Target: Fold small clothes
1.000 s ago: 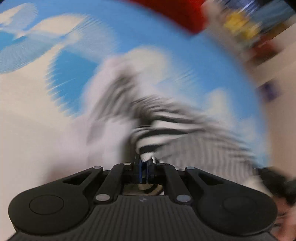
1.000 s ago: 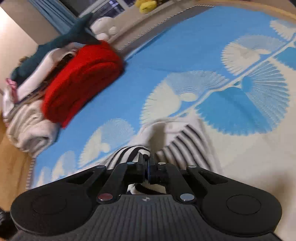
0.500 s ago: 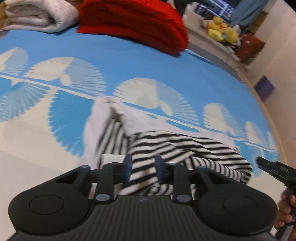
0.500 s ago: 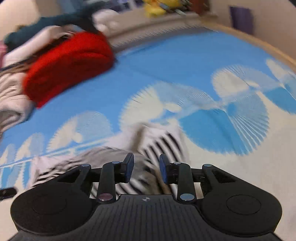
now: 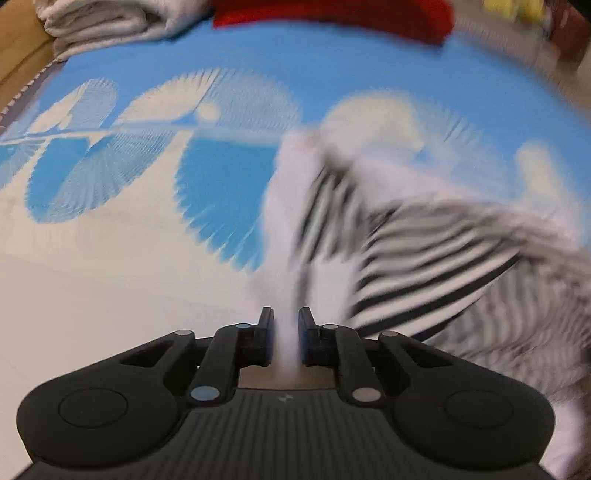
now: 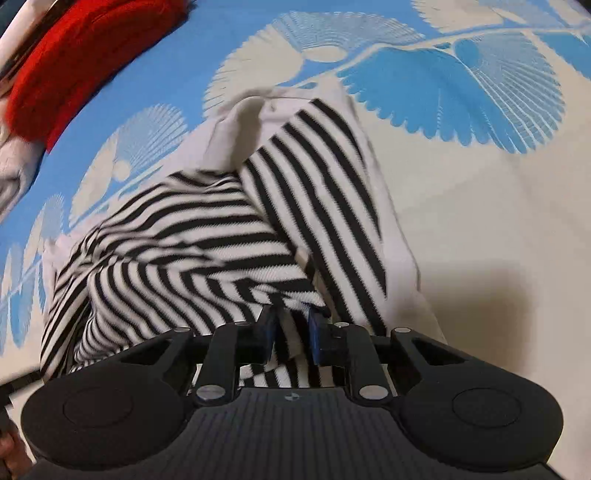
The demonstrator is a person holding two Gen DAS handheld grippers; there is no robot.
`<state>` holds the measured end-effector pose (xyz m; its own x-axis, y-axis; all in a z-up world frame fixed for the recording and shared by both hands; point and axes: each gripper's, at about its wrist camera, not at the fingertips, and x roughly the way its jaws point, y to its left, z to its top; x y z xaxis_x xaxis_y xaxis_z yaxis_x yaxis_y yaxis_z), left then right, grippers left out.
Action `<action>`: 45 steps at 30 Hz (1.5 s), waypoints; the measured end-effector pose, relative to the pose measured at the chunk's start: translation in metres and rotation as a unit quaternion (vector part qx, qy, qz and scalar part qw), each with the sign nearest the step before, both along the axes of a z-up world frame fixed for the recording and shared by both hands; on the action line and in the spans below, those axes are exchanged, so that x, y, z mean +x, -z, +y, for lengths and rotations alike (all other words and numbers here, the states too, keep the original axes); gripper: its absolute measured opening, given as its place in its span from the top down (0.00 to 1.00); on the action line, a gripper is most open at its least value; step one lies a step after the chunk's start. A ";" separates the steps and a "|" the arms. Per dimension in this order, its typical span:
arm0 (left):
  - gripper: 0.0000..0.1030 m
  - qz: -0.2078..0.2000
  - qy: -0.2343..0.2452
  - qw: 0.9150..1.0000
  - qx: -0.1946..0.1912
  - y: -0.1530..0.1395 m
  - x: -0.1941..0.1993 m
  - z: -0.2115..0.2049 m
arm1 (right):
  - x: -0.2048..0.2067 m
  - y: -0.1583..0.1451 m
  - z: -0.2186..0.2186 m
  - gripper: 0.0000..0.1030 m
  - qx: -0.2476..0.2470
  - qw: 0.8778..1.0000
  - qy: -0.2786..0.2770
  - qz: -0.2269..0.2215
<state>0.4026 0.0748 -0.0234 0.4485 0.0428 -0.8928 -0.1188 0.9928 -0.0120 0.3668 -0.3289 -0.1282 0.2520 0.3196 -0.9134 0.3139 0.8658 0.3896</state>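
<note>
Striped garment (image 6: 229, 236) lies rumpled on the blue mat (image 6: 480, 92), stretching far-left from the right gripper (image 6: 290, 332), whose parted fingers straddle its near hem; left gripper (image 5: 285, 334) likewise spread astride white edge.

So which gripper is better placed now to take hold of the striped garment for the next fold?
Probably the right gripper: its open jaws already straddle a fold of the striped garment. The left gripper is open at its white edge.

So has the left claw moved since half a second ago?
Yes. The left claw has swung left: the striped garment now lies right of it, and the white folded towels sit nearer centre.
</note>
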 end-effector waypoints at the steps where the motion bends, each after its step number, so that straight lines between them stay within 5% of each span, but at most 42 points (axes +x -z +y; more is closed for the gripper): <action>1: 0.81 -0.017 0.013 1.000 -0.019 -0.007 0.000 -0.006 | 0.000 -0.007 0.002 0.81 0.004 1.000 -0.006 -0.006; 2: 0.77 -0.026 0.032 0.999 -0.033 -0.012 -0.001 -0.013 | -0.001 -0.012 0.003 0.81 0.014 1.000 -0.007 -0.012; 4: 0.43 -0.017 0.050 0.997 -0.049 -0.012 -0.001 -0.022 | -0.002 -0.022 0.005 0.81 0.013 0.999 -0.014 -0.035; 5: 0.41 -0.002 0.049 0.998 -0.049 -0.007 0.000 -0.024 | -0.001 -0.024 0.005 0.81 -0.002 0.999 -0.015 -0.044; 9: 0.46 0.064 0.037 0.996 -0.052 0.017 0.002 -0.017 | 0.005 -0.029 -0.007 0.79 -0.037 0.997 0.005 -0.064; 12: 0.86 0.080 0.044 0.995 -0.044 0.024 -0.001 -0.015 | 0.011 -0.029 -0.010 0.75 -0.044 0.997 -0.003 -0.067; 14: 0.95 0.069 0.044 0.995 -0.049 0.023 0.001 -0.011 | 0.012 -0.021 -0.008 0.75 -0.056 0.997 -0.014 -0.055; 19: 0.97 0.038 0.030 0.999 -0.024 0.011 0.001 -0.009 | 0.012 -0.012 0.005 0.78 -0.056 0.997 -0.040 -0.041; 21: 0.96 0.046 0.019 0.999 -0.009 0.012 0.003 -0.006 | 0.010 -0.014 0.011 1.00 -0.056 0.995 -0.069 -0.036; 25: 0.91 0.068 0.017 0.998 -0.004 0.018 0.005 -0.001 | 0.005 -0.020 0.018 1.00 -0.039 0.993 -0.113 -0.020; 30: 0.56 -0.017 0.047 0.997 -0.052 -0.017 0.000 -0.007 | -0.001 -0.039 0.015 1.00 -0.097 0.986 -0.132 -0.034; 33: 0.57 -0.059 0.063 0.993 -0.080 -0.033 -0.003 -0.010 | -0.008 -0.071 0.010 0.97 -0.080 0.983 -0.110 -0.121; 36: 0.68 -0.022 0.078 0.995 -0.064 -0.017 -0.001 -0.017 | -0.005 -0.074 0.018 0.84 -0.046 0.977 -0.112 -0.176; 38: 0.71 0.055 0.072 0.996 -0.024 0.016 0.001 -0.018 | 0.002 -0.051 0.027 0.73 -0.057 0.981 -0.121 -0.143; 40: 0.73 0.090 0.089 0.992 -0.004 0.039 -0.003 -0.020 | 0.005 -0.012 0.031 0.72 -0.084 0.987 -0.127 -0.046; 42: 0.73 0.064 0.095 0.993 0.009 0.025 -0.013 -0.024 | 0.000 0.007 0.029 0.66 -0.082 0.989 -0.120 0.010; 45: 0.68 -0.020 0.096 0.995 -0.009 -0.023 -0.042 -0.017 | -0.008 -0.029 0.018 0.66 -0.076 0.992 -0.091 -0.040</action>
